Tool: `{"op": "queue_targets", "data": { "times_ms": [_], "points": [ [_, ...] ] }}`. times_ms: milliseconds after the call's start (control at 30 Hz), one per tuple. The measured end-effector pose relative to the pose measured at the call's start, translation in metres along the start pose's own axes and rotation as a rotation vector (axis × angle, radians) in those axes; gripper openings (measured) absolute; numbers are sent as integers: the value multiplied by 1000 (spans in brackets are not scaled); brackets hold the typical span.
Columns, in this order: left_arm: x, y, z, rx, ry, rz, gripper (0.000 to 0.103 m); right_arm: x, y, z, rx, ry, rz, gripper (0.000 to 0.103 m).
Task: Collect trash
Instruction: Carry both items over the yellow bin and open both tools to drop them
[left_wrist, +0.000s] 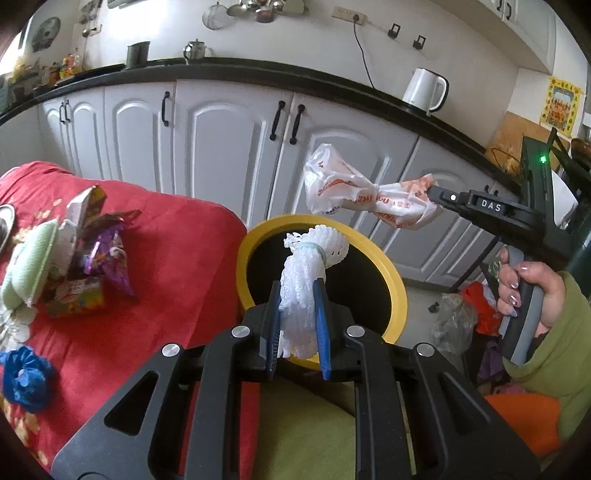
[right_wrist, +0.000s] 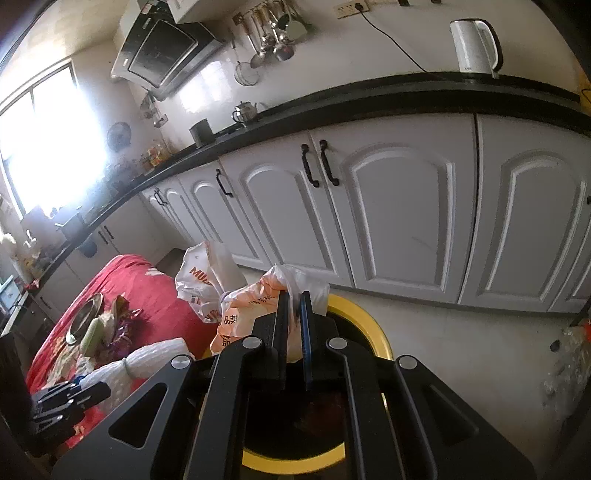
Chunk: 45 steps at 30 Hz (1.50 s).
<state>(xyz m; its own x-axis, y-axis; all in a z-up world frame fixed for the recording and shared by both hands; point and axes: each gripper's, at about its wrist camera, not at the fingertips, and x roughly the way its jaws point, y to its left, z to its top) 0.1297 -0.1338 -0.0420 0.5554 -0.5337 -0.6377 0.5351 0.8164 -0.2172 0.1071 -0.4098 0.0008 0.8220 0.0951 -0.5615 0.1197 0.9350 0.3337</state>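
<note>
With the left claw (left_wrist: 297, 314) clamped on white netting (left_wrist: 306, 280) and the right claw (right_wrist: 294, 325) on a plastic bag (right_wrist: 240, 306), both should hang right over the yellow bin (left_wrist: 391, 280) before letting go.

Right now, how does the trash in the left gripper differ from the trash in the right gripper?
The left gripper is shut on a white foam net, ribbed and bunched by a band; the right gripper is shut on a plastic bag, smooth, crinkled and printed in orange. The foam net hangs directly over the yellow-rimmed bin; the plastic bag sits higher, near its far rim. Both are held off the table.
</note>
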Motion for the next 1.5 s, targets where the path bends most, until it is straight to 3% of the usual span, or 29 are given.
{"op": "queue_targets", "data": {
  "times_ms": [933,1267,1367,1433,1500],
  "points": [
    [64,-29,-5,53,178,-57,11,43,-29,-25,44,106,-78,7],
    [79,-31,-3,62,202,-72,12,54,-35,-31,63,148,-74,9],
    [81,-31,-3,58,200,-71,22,55,-36,-30,68,153,-69,13],
    [81,-28,-3,48,199,-69,42,55,-37,-30,79,155,-67,15],
    [79,-26,-4,32,196,-71,49,55,-40,-30,92,156,-71,27]
  ]
}}
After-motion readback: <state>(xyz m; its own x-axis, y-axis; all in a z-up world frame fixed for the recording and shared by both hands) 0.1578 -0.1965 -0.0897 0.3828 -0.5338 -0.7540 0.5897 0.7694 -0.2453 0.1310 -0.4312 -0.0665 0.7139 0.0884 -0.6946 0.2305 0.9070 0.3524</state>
